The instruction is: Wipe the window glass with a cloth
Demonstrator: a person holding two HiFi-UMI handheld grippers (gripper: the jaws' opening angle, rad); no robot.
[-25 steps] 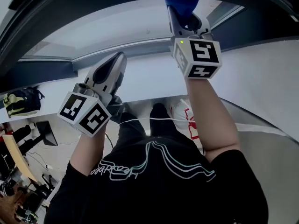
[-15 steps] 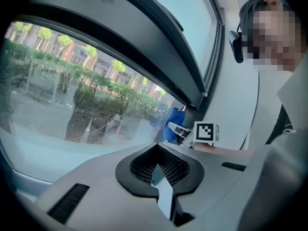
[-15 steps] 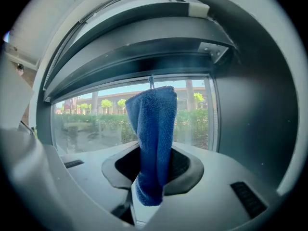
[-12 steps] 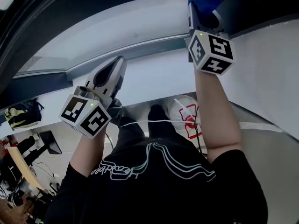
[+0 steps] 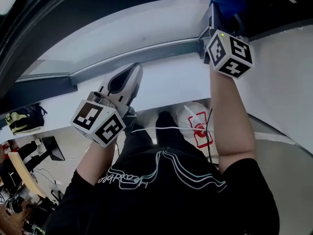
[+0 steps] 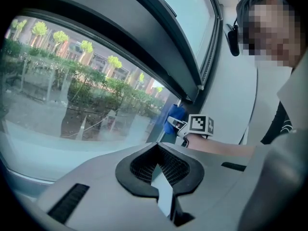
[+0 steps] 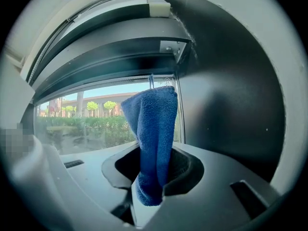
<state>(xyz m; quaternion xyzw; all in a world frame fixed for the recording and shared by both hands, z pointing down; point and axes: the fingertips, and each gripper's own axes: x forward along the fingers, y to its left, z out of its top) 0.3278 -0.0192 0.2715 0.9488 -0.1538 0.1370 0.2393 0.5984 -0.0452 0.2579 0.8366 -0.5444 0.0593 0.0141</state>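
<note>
While your right hand-held gripper (image 7: 151, 177) is raised to the right end of the window, its jaws are clamped on the blue cloth (image 7: 153, 129). The cloth is pinched low down. It stands up out of the jaws in a folded bunch, and its upper edge reaches toward the corner where the window glass (image 7: 82, 124) meets the dark frame (image 7: 221, 109). You cannot tell from any view whether the cloth is pressed onto the glass or only held just beside it.

From the left gripper view, the same cloth shows as a blue patch at the far right edge of the pane, right against the dark upright of the frame. The marker cube (image 6: 200, 124) on the right hand-held gripper sits just behind the cloth.

Your left hand-held gripper (image 5: 128, 75) is lower and well apart from the right one. It points up at the white wall (image 5: 166, 77) under the grey lower rail (image 5: 146, 52) of the window. Its jaws are drawn together with nothing between them, and it touches neither the glass nor the cloth.

Through the pane you see trees, hedges and buildings in daylight. In the head view, your black shirt (image 5: 166, 190) fills the lower middle. A white bag with red print (image 5: 194, 124) lies on the floor below your right forearm.
</note>
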